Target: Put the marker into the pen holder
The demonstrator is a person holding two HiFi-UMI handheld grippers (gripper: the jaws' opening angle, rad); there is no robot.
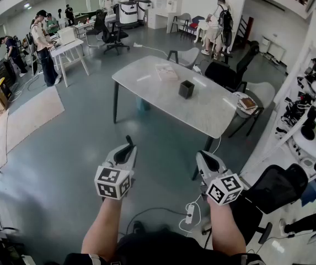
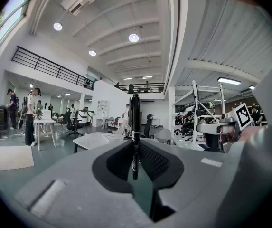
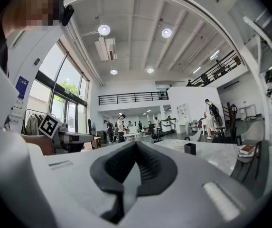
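A black marker (image 2: 135,122) stands upright between the closed jaws of my left gripper (image 2: 135,145). From the head view the marker (image 1: 129,143) sticks out past the left gripper (image 1: 124,152), which hangs over the grey floor well short of the table. The pen holder (image 1: 186,89), a small black square cup, stands on the white table (image 1: 146,90) ahead. It also shows far off in the right gripper view as the pen holder (image 3: 190,148). My right gripper (image 1: 203,158) is shut with nothing between its jaws (image 3: 135,145).
A book (image 1: 166,72) lies on the table's far side. Chairs ring the table, one with books (image 1: 247,104) on it. A black office chair (image 1: 279,187) stands close at my right, and a power strip (image 1: 189,213) with cable lies on the floor. People work at the back.
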